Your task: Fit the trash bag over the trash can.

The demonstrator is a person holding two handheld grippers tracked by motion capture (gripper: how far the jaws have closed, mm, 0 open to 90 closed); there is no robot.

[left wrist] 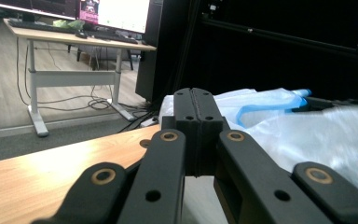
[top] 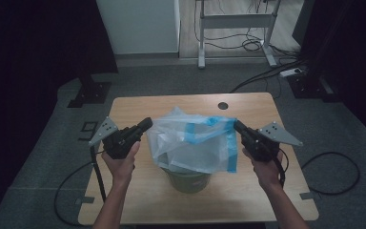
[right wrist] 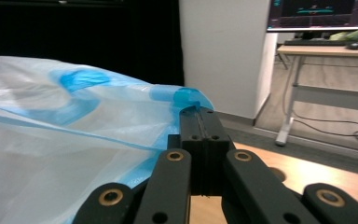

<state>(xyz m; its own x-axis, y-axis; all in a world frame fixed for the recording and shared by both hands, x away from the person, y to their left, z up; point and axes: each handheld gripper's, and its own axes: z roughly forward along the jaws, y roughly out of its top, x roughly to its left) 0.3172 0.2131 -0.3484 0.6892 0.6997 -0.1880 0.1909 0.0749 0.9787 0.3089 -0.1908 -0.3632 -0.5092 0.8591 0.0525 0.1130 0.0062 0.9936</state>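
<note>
Your two grippers, left gripper and right gripper, have jaws pressed together, each pinching an opposite edge of the clear plastic bag, seemingly to spread its mouth over the green bin just below. Bin stands mid-table on the wooden table. Beyond: grey floor, trailing cables, white desk frame, dark curtains.
</note>
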